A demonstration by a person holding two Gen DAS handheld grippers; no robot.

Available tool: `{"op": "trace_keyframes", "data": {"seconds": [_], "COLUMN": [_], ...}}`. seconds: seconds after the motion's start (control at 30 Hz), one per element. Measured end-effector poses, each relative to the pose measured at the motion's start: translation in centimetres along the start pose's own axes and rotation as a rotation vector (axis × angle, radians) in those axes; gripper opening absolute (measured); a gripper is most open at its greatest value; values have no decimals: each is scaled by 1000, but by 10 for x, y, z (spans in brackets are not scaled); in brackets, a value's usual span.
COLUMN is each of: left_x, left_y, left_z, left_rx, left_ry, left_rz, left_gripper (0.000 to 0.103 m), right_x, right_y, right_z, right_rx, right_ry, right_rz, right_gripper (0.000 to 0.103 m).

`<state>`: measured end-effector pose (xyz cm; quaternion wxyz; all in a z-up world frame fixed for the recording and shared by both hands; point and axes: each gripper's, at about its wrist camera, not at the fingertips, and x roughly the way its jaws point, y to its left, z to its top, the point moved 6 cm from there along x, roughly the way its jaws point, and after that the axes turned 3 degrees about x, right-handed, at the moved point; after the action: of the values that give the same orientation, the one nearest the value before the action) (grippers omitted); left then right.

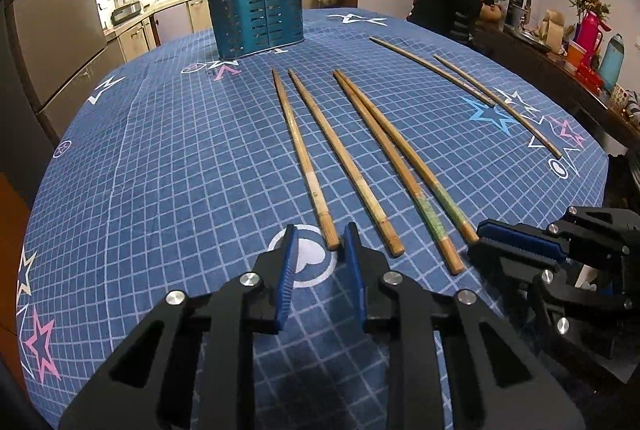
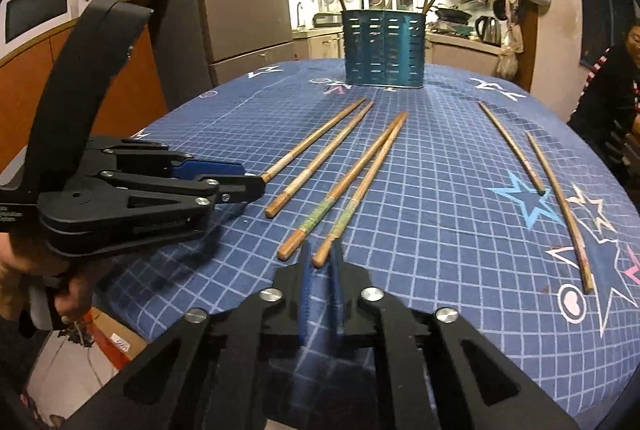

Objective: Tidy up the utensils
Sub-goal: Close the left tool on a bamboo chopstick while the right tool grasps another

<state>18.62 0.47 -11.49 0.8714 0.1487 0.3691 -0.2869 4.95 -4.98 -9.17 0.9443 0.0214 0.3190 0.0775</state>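
Six chopsticks [image 1: 344, 162] flat on blue tablecloth [image 1: 160, 170], holder [image 1: 258, 12] at far end. Left gripper [image 1: 320, 242] spread, empty, at leftmost stick's butt. Right gripper [image 2: 322, 262] spread narrowly, nothing pinched.

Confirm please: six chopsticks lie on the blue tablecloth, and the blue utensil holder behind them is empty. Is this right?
Not quite. The blue utensil holder is not empty: the right wrist view shows several sticks standing in it. The rest holds: six chopsticks lie on the blue tablecloth.
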Motion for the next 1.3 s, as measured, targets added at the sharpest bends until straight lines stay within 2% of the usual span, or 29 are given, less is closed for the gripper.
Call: {"op": "trace_keyframes", "data": {"seconds": [0.1,0.37,0.63,0.93,1.3], "left_x": [-1,-2,-21,-66,-110], "left_y": [-3,-4,-2,1,5], "left_z": [-1,-1,-3,14,56], "left_rx": [4,-20,-42,-26,0], "left_ry": [-4,-19,-66,-163,-281], "left_rz": [6,9,19,62,127], "left_gripper": [6,6,6,6,5], "right_x": [-2,-11,-42,-94,-126], "right_y": [-2,-8,-14,-27,-42], "right_z": [0,-1,9,39,89], "right_rx": [1,2,-46,-93,-108], "right_ry": [-12,-50,-151,-283,-350], "right_rz": [-8,-18,-53,-86,-32], "right_gripper": [9,8,7,7,7]}}
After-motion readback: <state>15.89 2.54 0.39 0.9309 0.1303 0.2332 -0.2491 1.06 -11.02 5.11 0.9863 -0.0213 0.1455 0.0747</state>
